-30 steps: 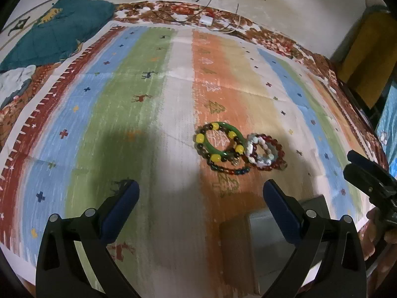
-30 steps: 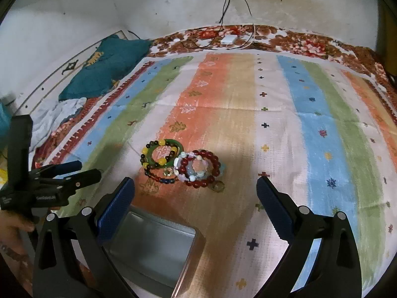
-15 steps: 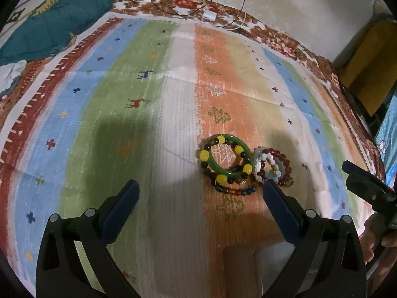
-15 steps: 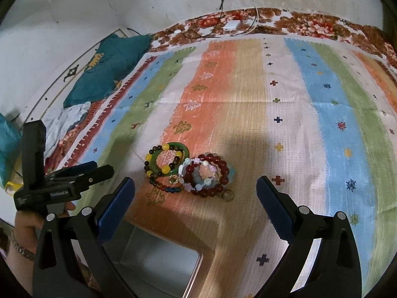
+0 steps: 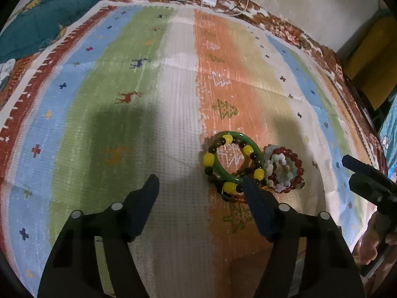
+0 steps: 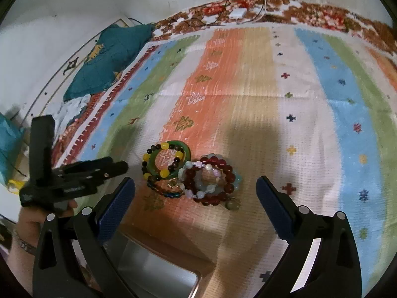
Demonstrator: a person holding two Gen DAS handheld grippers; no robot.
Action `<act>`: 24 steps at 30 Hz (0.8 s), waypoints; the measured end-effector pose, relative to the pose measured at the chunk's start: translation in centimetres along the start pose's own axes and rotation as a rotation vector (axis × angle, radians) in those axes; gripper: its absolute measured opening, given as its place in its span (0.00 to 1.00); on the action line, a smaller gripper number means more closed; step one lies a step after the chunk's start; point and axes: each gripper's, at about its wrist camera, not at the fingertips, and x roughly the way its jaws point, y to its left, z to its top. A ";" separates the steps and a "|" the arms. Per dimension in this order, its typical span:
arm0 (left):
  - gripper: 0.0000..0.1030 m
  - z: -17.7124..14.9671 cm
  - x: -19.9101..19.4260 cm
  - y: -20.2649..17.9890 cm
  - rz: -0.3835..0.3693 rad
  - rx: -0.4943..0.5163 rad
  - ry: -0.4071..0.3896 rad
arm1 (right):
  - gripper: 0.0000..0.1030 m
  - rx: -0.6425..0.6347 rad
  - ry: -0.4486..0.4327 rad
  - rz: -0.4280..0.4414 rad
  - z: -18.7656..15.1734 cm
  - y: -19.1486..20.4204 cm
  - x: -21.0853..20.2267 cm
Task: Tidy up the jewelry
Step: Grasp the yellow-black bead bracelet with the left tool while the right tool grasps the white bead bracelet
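A pile of bracelets lies on the striped rug. A green bangle (image 5: 223, 171) with a yellow-and-dark bead bracelet (image 5: 208, 159) on it sits left of a dark red bead bracelet (image 5: 296, 166) and pale bead strands. The same pile shows in the right wrist view: green bangle (image 6: 184, 146), red bracelet (image 6: 224, 186). My left gripper (image 5: 199, 183) is open and empty, its right finger beside the bangle's near edge. My right gripper (image 6: 196, 186) is open and empty, just short of the pile. An open metal tin (image 6: 158, 270) lies below it.
The striped rug (image 5: 153, 114) covers the floor. A teal cushion (image 5: 42, 12) lies at the far left corner. White cables and a charger (image 6: 237, 12) lie at the far edge by the wall. A yellow object (image 5: 372, 57) stands at the right.
Both grippers have moved forward toward the bracelet pile. The left gripper's jaws have narrowed, its right finger now next to the green bangle. The tin has dropped out of the left view.
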 end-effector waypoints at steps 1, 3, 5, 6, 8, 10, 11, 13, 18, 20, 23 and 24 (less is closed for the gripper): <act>0.61 0.0 0.1 0.0 -0.001 0.003 0.002 | 0.92 0.011 0.010 0.015 0.1 -0.1 0.3; 0.60 0.1 0.2 -0.1 -0.006 0.009 0.004 | 0.89 0.022 0.024 0.028 0.3 -0.1 0.7; 0.58 0.4 0.4 -0.1 -0.007 0.012 0.006 | 0.88 0.021 0.034 0.027 0.5 0.0 1.2; 0.57 0.4 0.5 -0.1 -0.008 0.012 0.008 | 0.88 0.015 0.038 0.025 0.6 0.1 1.5; 0.51 0.6 0.9 -0.1 -0.009 0.011 0.020 | 0.87 0.002 0.046 0.025 0.8 0.3 1.9; 0.48 0.7 1.3 -0.1 -0.010 0.013 0.034 | 0.82 -0.003 0.058 0.031 1.1 0.4 2.5; 0.46 0.7 1.4 -0.1 -0.010 0.014 0.039 | 0.81 -0.005 0.063 0.032 1.2 0.4 2.8; 0.44 0.8 1.7 -0.1 -0.017 0.013 0.047 | 0.76 -0.012 0.074 0.032 1.3 0.4 3.2; 0.40 1.2 2.1 0.0 -0.027 0.012 0.052 | 0.71 -0.015 0.116 0.048 1.6 0.5 4.6; 0.39 1.3 2.2 0.0 -0.029 0.013 0.058 | 0.70 -0.027 0.124 0.042 1.6 0.6 5.0; 0.36 1.4 2.6 0.0 -0.033 0.014 0.075 | 0.65 -0.040 0.134 0.045 1.9 0.7 5.8; 0.35 1.4 2.7 0.0 -0.031 0.015 0.079 | 0.64 -0.045 0.138 0.047 2.0 0.8 6.0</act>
